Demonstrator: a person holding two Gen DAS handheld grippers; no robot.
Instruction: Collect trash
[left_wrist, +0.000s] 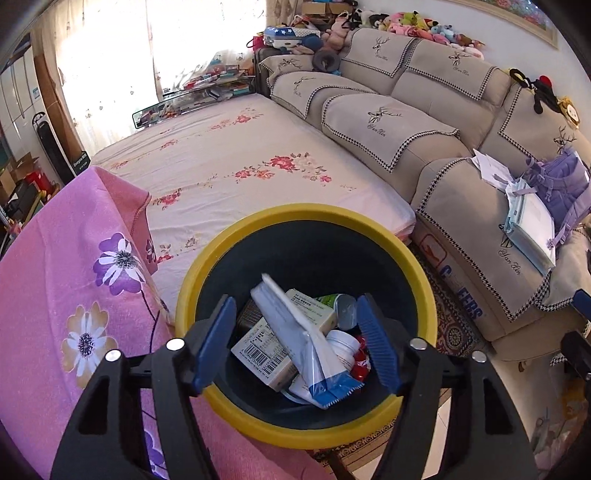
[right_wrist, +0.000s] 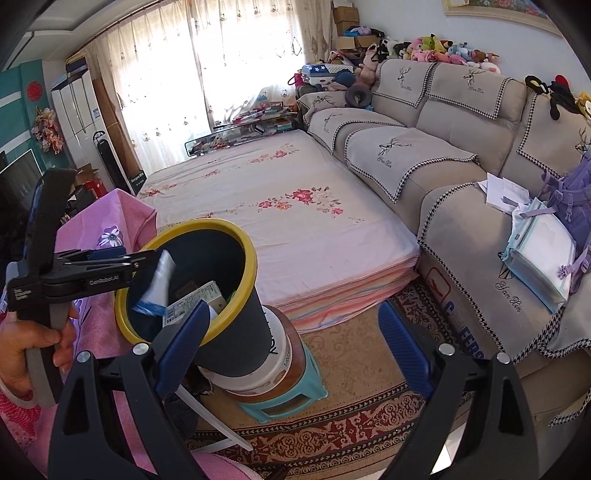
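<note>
Both grippers' jaws apart; left gripper (left_wrist: 295, 339), marked "GenRobot.AI", above trash bin (left_wrist: 207, 269).

home living room | sofa (right_wrist: 443, 122) | plush toys (right_wrist: 436, 50) | curtains (right_wrist: 207, 62)

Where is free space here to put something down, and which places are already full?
Free: the floral mattress between the sofa and pink cloth; the rug beside the teal stool. Crowded: the trash bin, the glass table, and the sofa seat holding the purple backpack.
</note>
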